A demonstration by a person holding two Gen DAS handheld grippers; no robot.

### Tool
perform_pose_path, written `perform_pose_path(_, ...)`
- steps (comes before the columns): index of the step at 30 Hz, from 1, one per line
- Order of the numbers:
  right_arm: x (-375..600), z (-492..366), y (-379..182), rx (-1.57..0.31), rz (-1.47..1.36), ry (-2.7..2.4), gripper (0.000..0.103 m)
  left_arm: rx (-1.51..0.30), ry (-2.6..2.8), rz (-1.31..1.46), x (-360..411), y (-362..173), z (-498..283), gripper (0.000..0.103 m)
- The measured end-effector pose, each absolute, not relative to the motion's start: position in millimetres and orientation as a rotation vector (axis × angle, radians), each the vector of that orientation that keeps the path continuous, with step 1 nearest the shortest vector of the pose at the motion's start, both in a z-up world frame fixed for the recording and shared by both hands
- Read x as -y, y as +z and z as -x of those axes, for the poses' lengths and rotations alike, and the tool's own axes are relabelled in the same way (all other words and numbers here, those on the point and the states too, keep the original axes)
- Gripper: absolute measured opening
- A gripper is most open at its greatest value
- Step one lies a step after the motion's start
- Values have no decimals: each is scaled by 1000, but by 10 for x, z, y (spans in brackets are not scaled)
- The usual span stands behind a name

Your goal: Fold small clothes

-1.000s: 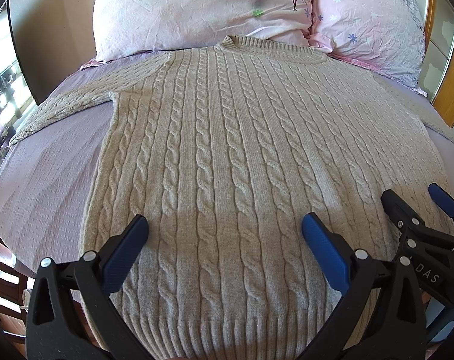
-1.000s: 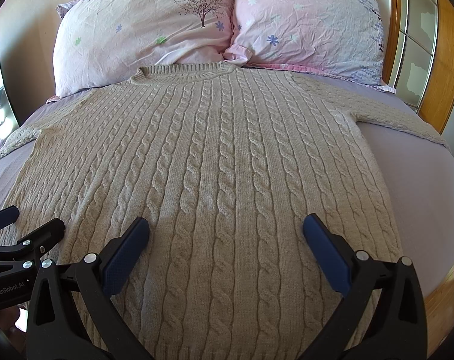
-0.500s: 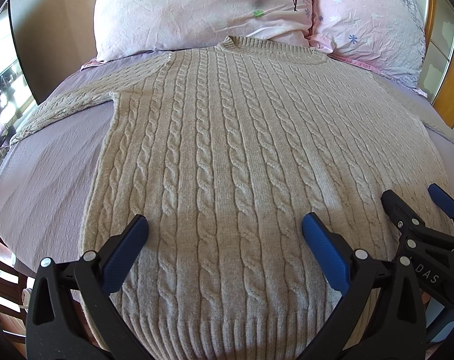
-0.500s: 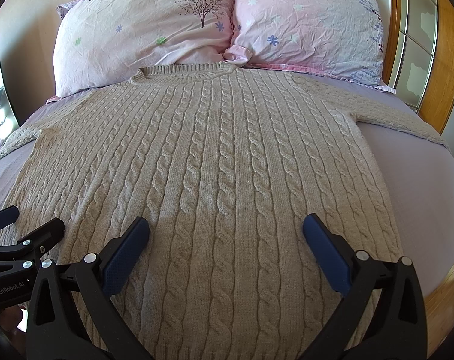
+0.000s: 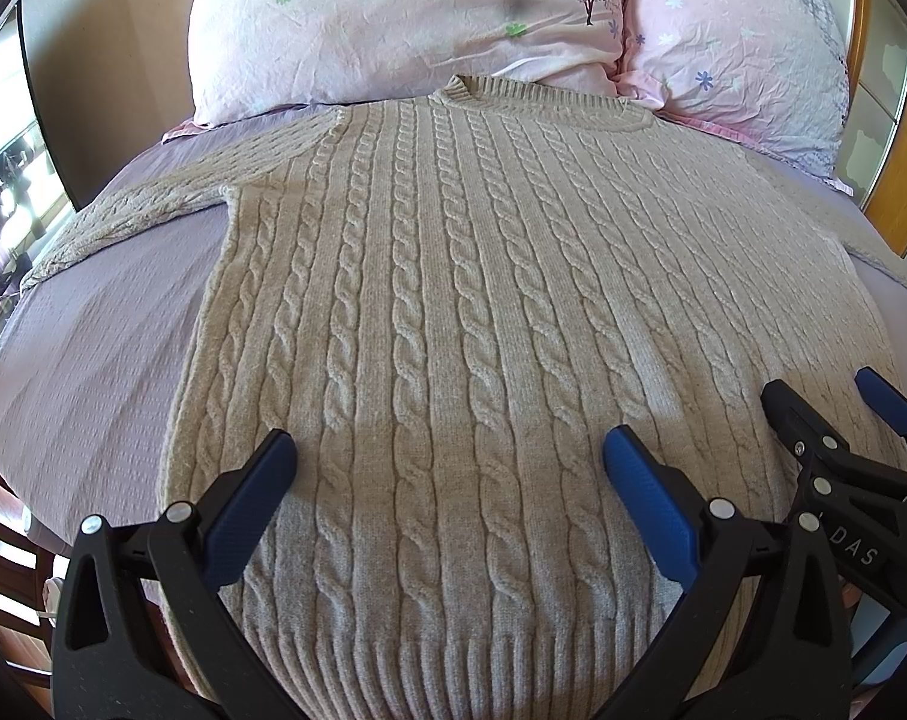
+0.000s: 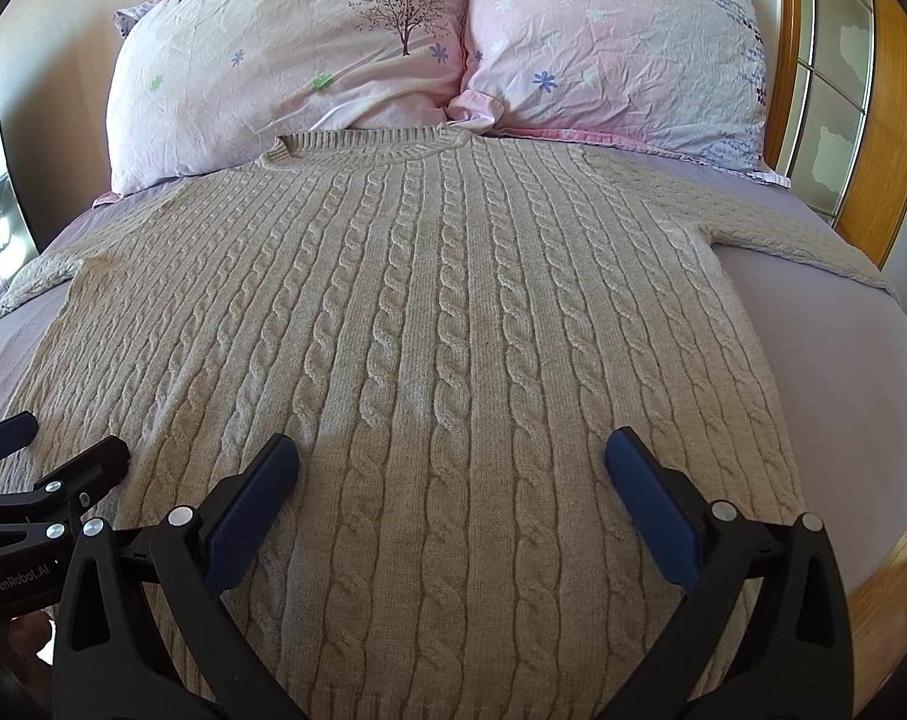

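One sweater [image 5: 453, 330], two pillows [image 6: 285, 60] – two hand-held grippers [image 5: 447, 462]

sweater [image 5: 453, 312] flat on bed [image 5: 81, 372], pillows [image 5: 393, 18] behind collar

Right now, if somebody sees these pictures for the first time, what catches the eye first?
A beige cable-knit sweater lies spread flat across the lilac bed, collar toward two pink flowered pillows at the far end. Near its hem, the left tool and right tool hang open above the knit.

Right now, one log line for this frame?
stage: pre-fold | sweater: flat on bed, sleeves out | left gripper: open, above hem | right gripper: open, above hem | grasp: none
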State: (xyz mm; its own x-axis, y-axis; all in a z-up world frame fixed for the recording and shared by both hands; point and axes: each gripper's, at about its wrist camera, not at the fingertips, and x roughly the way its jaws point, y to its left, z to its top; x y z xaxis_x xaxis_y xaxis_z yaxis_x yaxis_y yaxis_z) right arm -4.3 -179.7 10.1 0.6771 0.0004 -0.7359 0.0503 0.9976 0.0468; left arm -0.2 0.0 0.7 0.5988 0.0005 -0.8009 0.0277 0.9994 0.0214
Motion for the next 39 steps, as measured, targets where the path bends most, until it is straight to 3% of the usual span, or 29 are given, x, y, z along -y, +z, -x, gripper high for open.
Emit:
perform_pose_path(20,1942,-11,140,-820,-13,137,102,-910,-48,-56,-7,-2,-17,101)
perform_pose_path(24,3028,-57,512,-657,-282,10,102,-903,-101,-122,28,102,-56,101)
perform_pose_path(28,4344,-242,572,-603,-546,-261,102,-860,-228,-11,-171,248,-179,101)
perform_pose_path(29,4623,-292,543,-603,-604,-310,93,-835,-251,28,-251,285,-214,101)
perform_pose_path(30,4972,-367,489,-616,-678,-374,79,-801,-271,70,-344,320,-248,101)
perform_pose_path(33,5682,-514,293,-636,-863,-490,68,-689,-317,220,-704,416,-379,101)
perform_pose_path(37,6165,-681,24,-669,-990,-578,65,-631,-219,356,-1195,503,-649,101)
perform_pose_path(39,6289,-746,-25,-636,-1010,-598,55,-634,-174,370,-1383,511,-767,101)
